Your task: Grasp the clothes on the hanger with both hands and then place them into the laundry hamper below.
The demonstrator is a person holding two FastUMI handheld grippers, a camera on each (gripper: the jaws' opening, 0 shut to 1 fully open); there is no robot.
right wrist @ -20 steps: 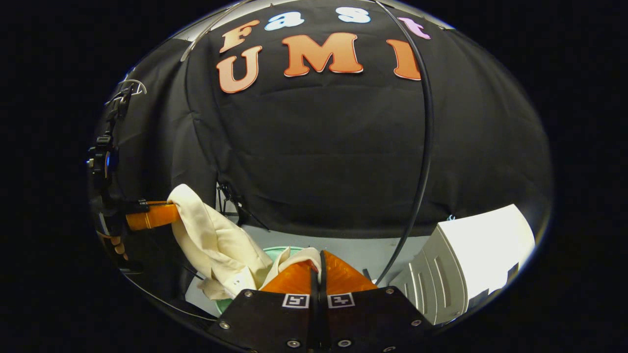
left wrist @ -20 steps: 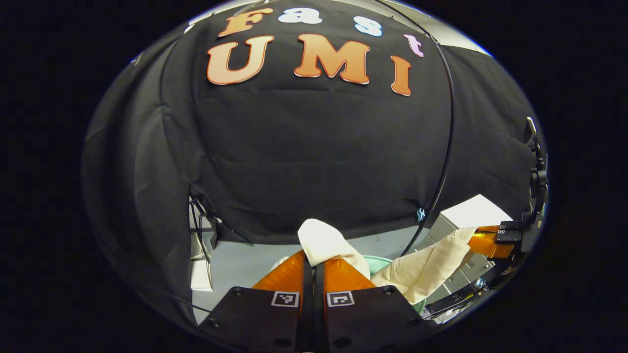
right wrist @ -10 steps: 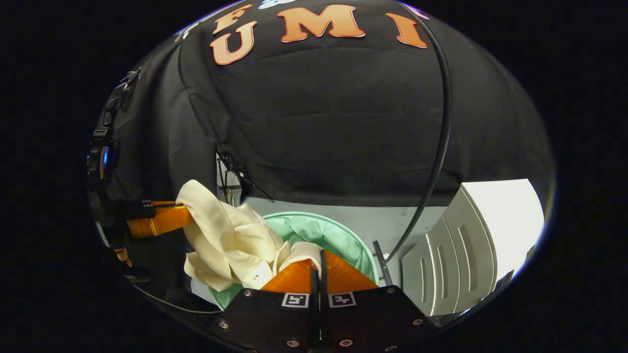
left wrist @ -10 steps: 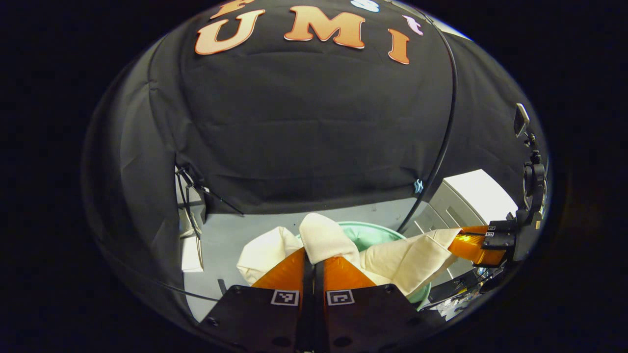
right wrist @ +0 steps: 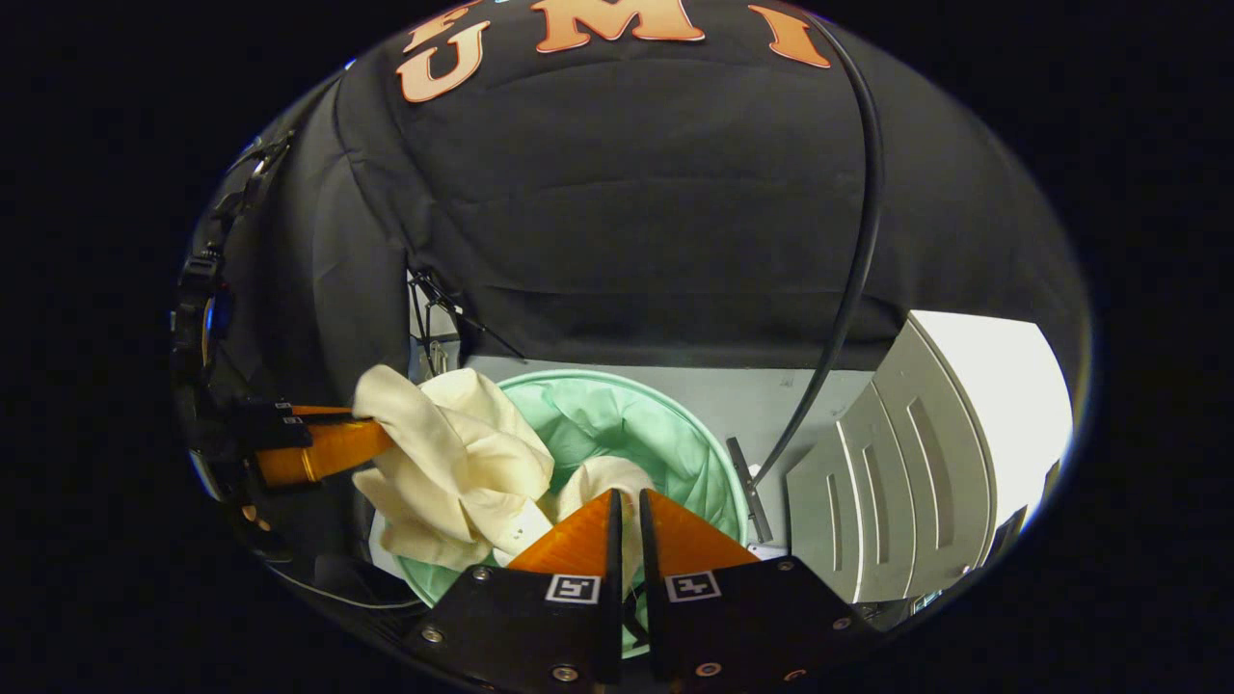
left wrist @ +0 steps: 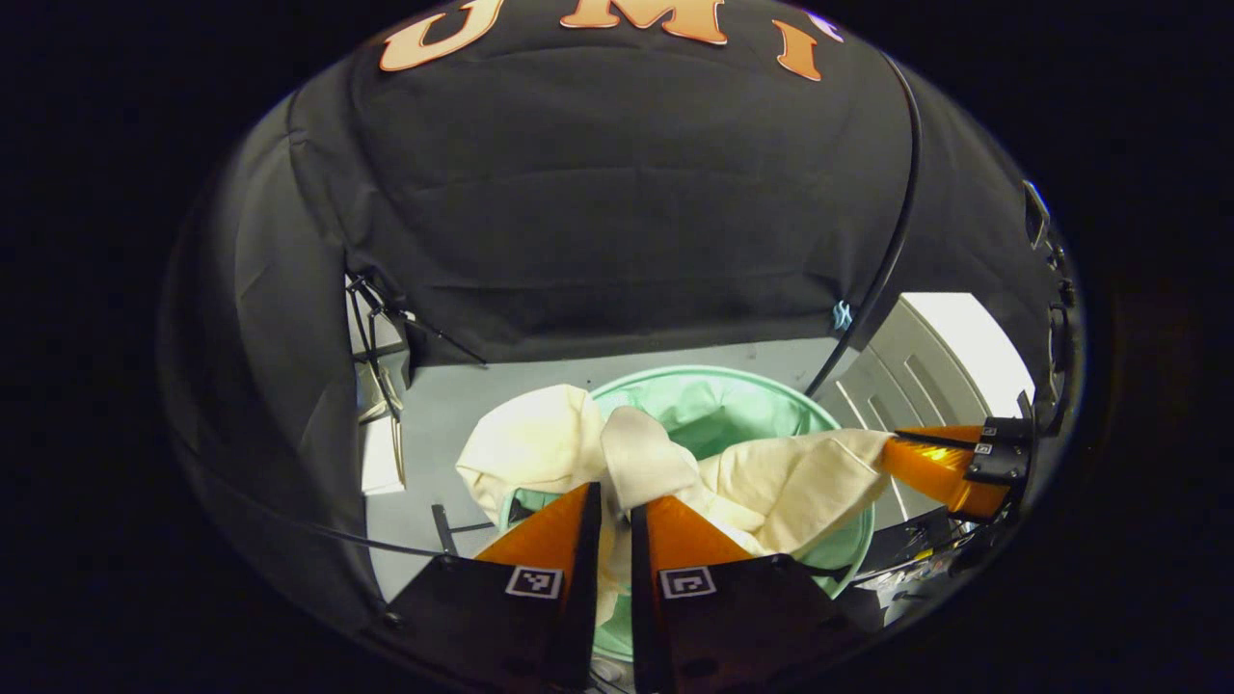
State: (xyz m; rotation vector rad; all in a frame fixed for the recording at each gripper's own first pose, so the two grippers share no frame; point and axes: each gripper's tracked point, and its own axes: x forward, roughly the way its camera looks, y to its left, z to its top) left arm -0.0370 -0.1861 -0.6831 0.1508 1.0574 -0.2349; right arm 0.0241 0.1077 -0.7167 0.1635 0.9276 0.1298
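Both claws low over hamper (left wrist: 837,542), parted.

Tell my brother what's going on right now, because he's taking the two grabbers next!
Left gripper: fingers slightly parted, the cream garment between them; whether they press on it I cannot tell.
Right gripper: the same, a fold of cloth at its tips.
The garment is off the hanger and hangs between the two grippers, right over the open green hamper; one part droops over the rim.
Done: grasped and carried to the hamper.
Left: let go with both, probably nudging the overhanging part inside.
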